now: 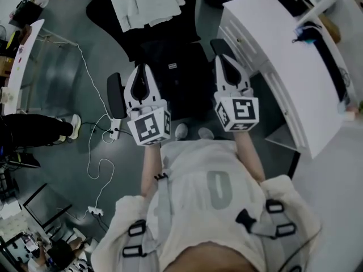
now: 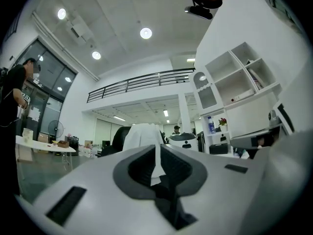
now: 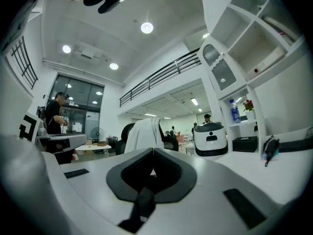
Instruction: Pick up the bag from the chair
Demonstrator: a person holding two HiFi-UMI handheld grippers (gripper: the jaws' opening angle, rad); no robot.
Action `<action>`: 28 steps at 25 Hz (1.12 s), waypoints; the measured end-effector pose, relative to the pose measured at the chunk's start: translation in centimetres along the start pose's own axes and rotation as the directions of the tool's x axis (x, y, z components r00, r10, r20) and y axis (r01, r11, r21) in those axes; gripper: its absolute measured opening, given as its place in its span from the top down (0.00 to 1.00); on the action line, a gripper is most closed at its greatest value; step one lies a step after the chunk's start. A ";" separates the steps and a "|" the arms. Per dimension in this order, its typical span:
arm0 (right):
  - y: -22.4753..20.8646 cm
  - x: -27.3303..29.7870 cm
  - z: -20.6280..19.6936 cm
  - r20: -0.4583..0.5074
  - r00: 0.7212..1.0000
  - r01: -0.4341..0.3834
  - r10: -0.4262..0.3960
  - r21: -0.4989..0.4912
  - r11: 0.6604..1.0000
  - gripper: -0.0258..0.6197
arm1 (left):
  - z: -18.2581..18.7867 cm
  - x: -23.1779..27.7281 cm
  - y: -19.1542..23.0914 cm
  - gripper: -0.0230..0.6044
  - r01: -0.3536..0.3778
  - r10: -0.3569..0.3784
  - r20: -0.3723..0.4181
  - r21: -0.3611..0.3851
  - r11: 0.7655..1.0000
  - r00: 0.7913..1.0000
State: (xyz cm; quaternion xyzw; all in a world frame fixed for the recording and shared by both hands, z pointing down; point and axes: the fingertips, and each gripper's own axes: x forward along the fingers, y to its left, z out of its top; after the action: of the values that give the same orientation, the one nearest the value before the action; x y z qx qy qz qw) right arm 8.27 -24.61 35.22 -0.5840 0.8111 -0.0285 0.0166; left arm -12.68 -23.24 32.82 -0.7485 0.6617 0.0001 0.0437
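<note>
Bag (image 1: 177,84): black, lay on the seat of a black chair (image 1: 115,94), upper centre of the head view, flanked by both grippers. It bore a small white label (image 1: 172,66), print too small to read.
Left gripper (image 1: 142,68) and right gripper (image 1: 223,59): fingers pressed together, nothing between them. Each carried a cube with black square code markers, no lettering.
White garment (image 1: 144,1): draped over the chair back, top of frame.
White desk (image 1: 283,55): upper right.

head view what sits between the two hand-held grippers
The black bag on the chair lies between the left hand-held gripper and right hand-held gripper; head view shows it.
</note>
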 end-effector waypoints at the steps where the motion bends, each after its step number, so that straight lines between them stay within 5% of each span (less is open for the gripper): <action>1: 0.1 0.0 0.1 0.002 1.000 0.008 -0.008 0.000 1.000 0.95 | 0.0 0.1 0.2 0.91 0.009 -0.009 0.003 -0.002 1.000 1.000; 14: 2.3 -0.1 -1.0 -0.050 0.999 -0.001 0.003 0.043 0.999 0.93 | -1.1 0.8 1.0 0.90 0.105 -0.106 -0.022 -0.041 0.994 0.994; 20: 3.2 0.2 -1.7 -0.084 0.996 -0.027 0.034 0.078 0.997 0.62 | -1.8 0.6 0.8 0.63 0.159 -0.161 -0.014 -0.090 0.983 0.987; 28: 3.3 0.5 -1.9 -0.083 0.996 -0.022 0.030 0.097 0.995 0.58 | -2.1 0.2 1.8 0.59 0.141 -0.144 -0.021 -0.095 0.985 0.989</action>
State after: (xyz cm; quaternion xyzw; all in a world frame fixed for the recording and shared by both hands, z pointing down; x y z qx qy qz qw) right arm 4.92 -23.96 36.85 -0.5703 0.8163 -0.0918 0.0105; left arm -14.52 -23.80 34.78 -0.7950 0.6063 0.0174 -0.0004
